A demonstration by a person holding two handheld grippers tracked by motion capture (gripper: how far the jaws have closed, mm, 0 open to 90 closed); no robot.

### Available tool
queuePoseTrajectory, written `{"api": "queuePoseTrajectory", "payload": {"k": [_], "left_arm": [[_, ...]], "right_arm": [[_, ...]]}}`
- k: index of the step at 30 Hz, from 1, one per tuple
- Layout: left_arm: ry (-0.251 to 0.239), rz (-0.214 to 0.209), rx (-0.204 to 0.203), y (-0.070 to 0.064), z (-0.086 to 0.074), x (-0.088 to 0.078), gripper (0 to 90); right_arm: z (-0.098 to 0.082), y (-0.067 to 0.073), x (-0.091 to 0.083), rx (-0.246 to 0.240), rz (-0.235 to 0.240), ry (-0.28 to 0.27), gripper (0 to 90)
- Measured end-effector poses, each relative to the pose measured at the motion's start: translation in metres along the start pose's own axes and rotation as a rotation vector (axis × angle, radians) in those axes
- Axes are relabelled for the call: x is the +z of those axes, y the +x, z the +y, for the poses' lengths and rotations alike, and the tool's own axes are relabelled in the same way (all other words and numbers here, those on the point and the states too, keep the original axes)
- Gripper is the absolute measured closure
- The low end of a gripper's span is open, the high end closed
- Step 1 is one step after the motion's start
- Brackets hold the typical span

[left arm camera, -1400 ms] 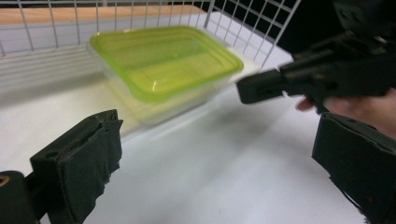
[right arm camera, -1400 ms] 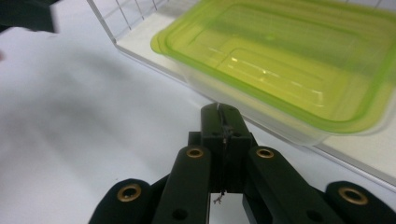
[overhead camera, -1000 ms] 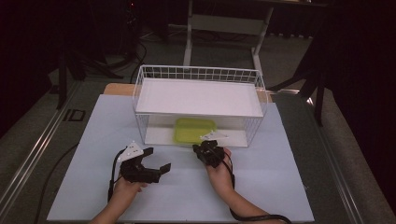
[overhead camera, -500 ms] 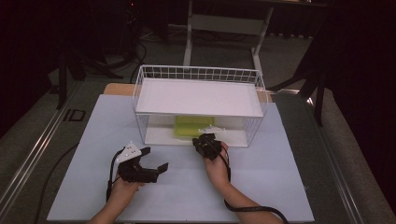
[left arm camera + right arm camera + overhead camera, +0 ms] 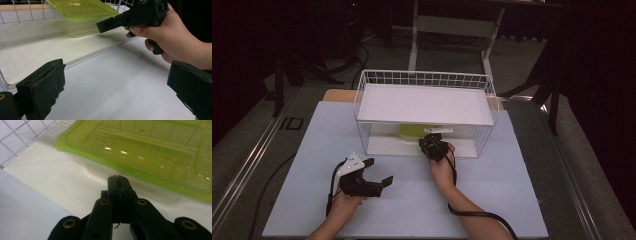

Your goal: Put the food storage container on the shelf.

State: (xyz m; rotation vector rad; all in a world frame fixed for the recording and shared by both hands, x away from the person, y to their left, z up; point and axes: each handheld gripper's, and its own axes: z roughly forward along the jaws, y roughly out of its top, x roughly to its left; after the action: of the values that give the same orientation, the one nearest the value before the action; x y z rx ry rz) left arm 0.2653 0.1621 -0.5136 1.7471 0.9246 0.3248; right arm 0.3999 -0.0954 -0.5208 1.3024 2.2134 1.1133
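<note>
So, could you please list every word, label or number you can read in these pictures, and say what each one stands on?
"ID": dark letters on the grey table surface, left of the white mat.
No readable text on the green-lidded container, the wire rack or either claw.

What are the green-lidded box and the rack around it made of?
Box: looks like clear plastic, since the shelf shows through its walls; its green lid is glossy and see-through, with bright glints. Rack: thin white wire grid, probably coated metal. Its shelf is a flat matt white board, material unclear.
</note>
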Motion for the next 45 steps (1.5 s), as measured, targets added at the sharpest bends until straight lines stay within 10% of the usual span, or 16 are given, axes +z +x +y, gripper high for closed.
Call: {"api": "queuePoseTrajectory", "payload": {"k": [17,32,45], "left_arm": [[-0.018,0.006,0.014,-0.001,0.006,-0.005,2.3],[-0.03,-0.025,0.074,-0.011,0.016,-0.017,2.3],[-0.02,-0.07,0.069,-0.012,0.011,-0.032,2.3]], "right_arm": [[-0.01,0.012,-0.026,0.0,0.11,-0.015,81.2],[-0.018,0.012,-0.075,-0.059,0.281,-0.061,18.2],[-0.033,0.008,-0.107,-0.156,0.291,-0.09,20.6]]}}
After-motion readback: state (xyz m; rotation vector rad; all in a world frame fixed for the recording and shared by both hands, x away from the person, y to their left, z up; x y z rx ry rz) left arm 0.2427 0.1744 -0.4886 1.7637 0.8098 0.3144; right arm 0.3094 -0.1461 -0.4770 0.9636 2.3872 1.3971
